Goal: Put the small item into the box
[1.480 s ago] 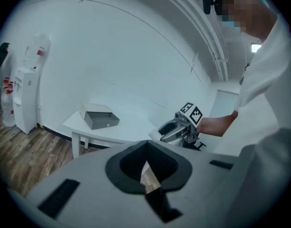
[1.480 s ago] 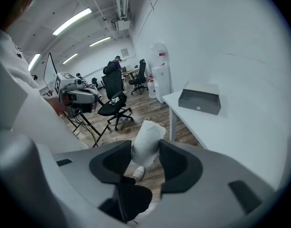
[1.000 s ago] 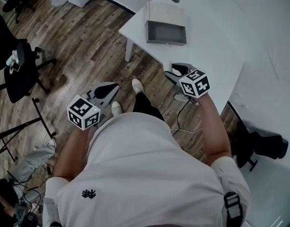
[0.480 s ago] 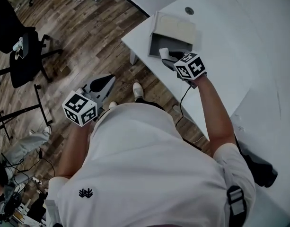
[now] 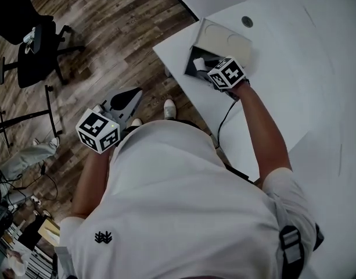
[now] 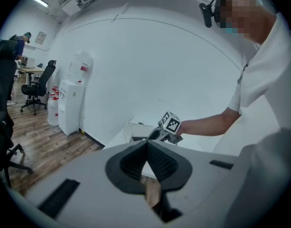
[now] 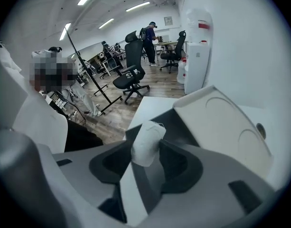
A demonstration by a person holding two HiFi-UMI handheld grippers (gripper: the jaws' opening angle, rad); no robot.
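A small white roll [image 7: 146, 143] stands pinched between the jaws of my right gripper [image 7: 147, 156], which is shut on it. In the head view the right gripper [image 5: 204, 70] holds the roll [image 5: 199, 64] over the dark inside of the open grey box [image 5: 224, 36], near its front wall. The box [image 7: 216, 122] sits near the corner of the white table [image 5: 282, 86], with its lid tipped back. My left gripper [image 5: 126, 99] hangs over the wooden floor, left of the table and far from the box. In its own view the left gripper [image 6: 146, 148] has its jaws together with nothing between them.
A black office chair [image 5: 32, 45] and a tripod stand [image 5: 27, 115] are on the floor to the left. A cable [image 5: 222, 121] hangs off the table's near edge. A round cable hole [image 5: 247, 21] lies behind the box. A water dispenser [image 7: 198, 51] stands by the wall.
My right gripper has carried the white roll from the table's near edge forward to the box's opening. The left gripper has stayed beside my body, still shut.
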